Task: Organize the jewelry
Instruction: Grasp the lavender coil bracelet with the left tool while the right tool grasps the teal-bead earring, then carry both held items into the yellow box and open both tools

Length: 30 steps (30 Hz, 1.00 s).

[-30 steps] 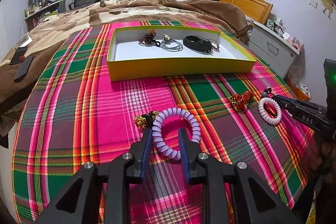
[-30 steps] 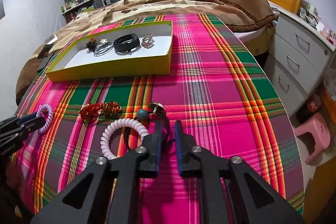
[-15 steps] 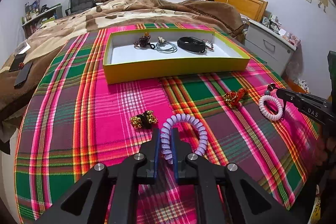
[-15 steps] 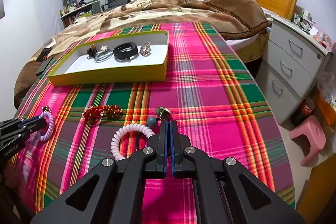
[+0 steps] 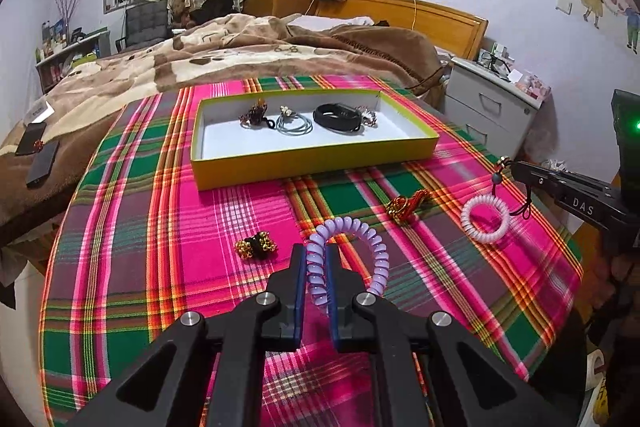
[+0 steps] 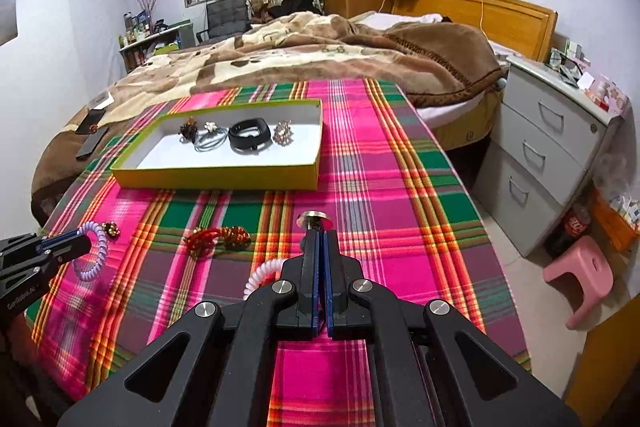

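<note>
The lilac spiral coil bracelet (image 5: 347,259) sits pinched between the blue pads of the left hand-held gripper (image 5: 316,263), its jaws narrow after closing onto the coil, raised over the plaid tablecloth (image 5: 160,227). The right hand-held gripper (image 6: 320,239) is clamped on the dark cord of a white coil bracelet (image 5: 486,218). Beyond lies a shallow yellow-walled rectangular box (image 5: 312,163), white inside.

Lilac coil bracelet (image 5: 360,239), plaid cloth (image 5: 180,227)
</note>
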Motion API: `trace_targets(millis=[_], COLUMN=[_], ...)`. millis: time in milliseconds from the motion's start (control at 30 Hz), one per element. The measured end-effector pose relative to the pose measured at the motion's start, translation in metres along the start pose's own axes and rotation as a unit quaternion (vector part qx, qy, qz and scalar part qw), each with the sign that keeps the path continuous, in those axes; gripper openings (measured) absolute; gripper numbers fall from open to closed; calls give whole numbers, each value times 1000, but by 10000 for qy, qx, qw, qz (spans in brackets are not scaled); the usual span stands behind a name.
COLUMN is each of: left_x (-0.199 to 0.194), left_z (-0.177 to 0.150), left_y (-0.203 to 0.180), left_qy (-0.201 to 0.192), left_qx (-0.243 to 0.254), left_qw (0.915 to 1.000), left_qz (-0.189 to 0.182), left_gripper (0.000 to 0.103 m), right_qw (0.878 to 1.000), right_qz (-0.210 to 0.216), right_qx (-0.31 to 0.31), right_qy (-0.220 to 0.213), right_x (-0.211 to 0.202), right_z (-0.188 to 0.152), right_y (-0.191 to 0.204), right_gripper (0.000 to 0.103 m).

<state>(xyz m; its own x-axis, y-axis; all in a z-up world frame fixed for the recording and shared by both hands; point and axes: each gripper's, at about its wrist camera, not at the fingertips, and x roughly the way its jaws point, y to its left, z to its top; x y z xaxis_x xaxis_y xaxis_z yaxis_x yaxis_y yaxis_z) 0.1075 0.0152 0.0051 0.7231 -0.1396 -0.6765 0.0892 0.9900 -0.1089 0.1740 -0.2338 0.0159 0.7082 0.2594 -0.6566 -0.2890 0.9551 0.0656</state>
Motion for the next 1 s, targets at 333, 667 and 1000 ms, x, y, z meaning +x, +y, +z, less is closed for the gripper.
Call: trace_targets(millis=[333,667,1000], left_x=[-17,-24,-7], left_z=[4,23,52], left_y=[-4,-3,16], left_qy=[-181,-379,-431], left_qx=[75,127,89], left_qw=[9998,9992,9989], left_qz=[-62,-48,144], left_gripper=[9,9,9], right_qw=[9997,9989,9980], right_qz=[23,196,404], right_qx=[-37,-122,-233], right_qy=[-242,-413,-433], right_x=[-20,-25,-5], right_z=[9,21,43], right_y=[6,21,34], right_gripper=[2,2,2])
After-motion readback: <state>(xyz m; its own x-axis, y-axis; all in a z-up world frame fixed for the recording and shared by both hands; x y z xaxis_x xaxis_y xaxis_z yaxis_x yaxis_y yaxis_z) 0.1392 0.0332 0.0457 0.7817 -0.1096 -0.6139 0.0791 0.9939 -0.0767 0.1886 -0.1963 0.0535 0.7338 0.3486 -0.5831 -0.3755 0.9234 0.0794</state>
